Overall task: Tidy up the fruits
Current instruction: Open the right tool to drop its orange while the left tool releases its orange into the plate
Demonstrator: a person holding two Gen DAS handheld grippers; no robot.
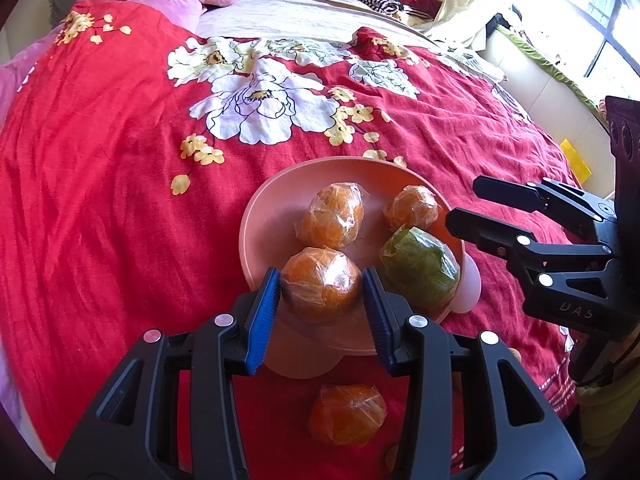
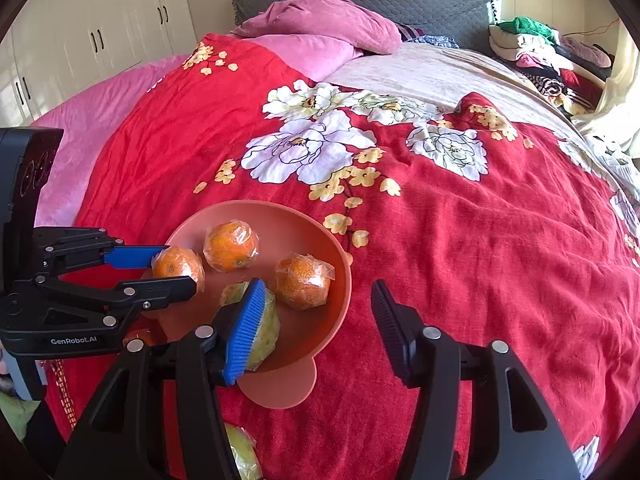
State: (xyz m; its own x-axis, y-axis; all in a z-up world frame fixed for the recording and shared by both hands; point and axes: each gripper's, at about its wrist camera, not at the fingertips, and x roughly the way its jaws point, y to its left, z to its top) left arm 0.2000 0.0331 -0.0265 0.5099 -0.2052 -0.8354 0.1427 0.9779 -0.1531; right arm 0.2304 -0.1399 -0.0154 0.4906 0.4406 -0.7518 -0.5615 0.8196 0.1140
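A salmon-pink bowl [image 1: 280,200] sits on the red flowered bedspread. My left gripper [image 1: 320,300] is shut on a plastic-wrapped orange [image 1: 320,290] at the bowl's near rim, blue pads on both sides. In the bowl lie two more wrapped oranges [image 1: 332,216] [image 1: 412,208] and a wrapped green fruit [image 1: 420,268]. One wrapped orange [image 1: 348,414] lies on the bedspread below the bowl. My right gripper [image 2: 316,312] stands open over the bowl's right rim [image 2: 344,280], nothing between its pads. The green fruit [image 2: 268,320] lies just outside its left finger, partly hidden by it.
Another yellow-green wrapped fruit [image 2: 242,452] lies on the bedspread under my right gripper. Pink pillows [image 2: 320,24] and a grey headboard stand at the far end. Folded clothes [image 2: 532,48] pile up at the far right. A window [image 1: 592,8] is at the right.
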